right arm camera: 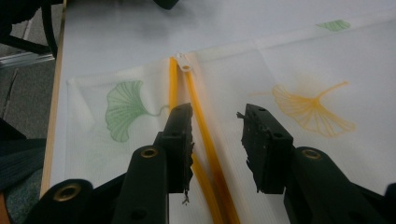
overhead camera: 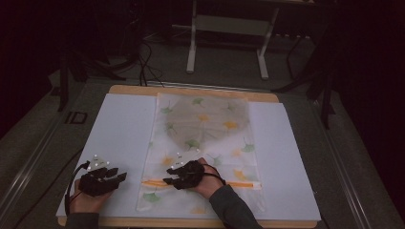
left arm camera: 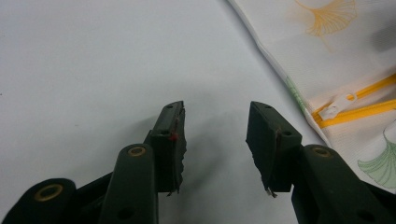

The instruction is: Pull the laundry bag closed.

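The room is dim, and most of the light falls on the table (overhead camera: 191,90), whose wooden edge shows at the far and near sides under a white sheet (overhead camera: 119,138). Around it lies a grey floor (overhead camera: 229,71). Beyond stands a white metal frame (overhead camera: 229,28) on two legs, perhaps the base of another table. Dark cables (overhead camera: 145,62) trail across the floor at the far left, beside black stands lost in shadow.
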Demonstrator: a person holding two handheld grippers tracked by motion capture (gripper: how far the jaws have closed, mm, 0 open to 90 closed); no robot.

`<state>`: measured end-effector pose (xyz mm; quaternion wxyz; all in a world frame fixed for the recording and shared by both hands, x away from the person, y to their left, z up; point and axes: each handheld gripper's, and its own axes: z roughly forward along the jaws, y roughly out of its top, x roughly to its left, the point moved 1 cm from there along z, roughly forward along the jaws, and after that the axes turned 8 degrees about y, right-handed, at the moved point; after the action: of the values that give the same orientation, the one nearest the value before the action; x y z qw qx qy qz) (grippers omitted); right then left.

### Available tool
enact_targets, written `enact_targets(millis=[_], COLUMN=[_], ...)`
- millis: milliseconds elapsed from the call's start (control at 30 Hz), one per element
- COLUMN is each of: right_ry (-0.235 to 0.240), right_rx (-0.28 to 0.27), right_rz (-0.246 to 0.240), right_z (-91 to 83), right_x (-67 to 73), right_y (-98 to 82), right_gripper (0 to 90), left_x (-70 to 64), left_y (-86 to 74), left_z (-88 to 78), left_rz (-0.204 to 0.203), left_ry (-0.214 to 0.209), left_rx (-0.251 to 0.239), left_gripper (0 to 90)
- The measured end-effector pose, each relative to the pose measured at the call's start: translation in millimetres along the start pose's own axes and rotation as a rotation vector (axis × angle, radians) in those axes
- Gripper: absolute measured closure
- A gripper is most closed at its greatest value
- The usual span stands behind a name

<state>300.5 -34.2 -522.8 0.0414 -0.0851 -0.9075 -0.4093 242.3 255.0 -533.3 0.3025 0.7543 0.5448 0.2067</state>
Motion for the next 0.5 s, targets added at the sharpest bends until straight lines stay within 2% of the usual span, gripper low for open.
enact_targets(millis=[500], right_ry=[0.04], right_rx=[0.003], right_rz=[-0.016], right_z=[21.6], right_x=[4.5], right_y=[12.9], right_gripper=[66.5], left_x=[0.6], left_y=[-0.2], left_z=[0.0], left_rz=[0.0], left_ry=[-0.001], left_rx=[0.0], left_gripper=[56.8])
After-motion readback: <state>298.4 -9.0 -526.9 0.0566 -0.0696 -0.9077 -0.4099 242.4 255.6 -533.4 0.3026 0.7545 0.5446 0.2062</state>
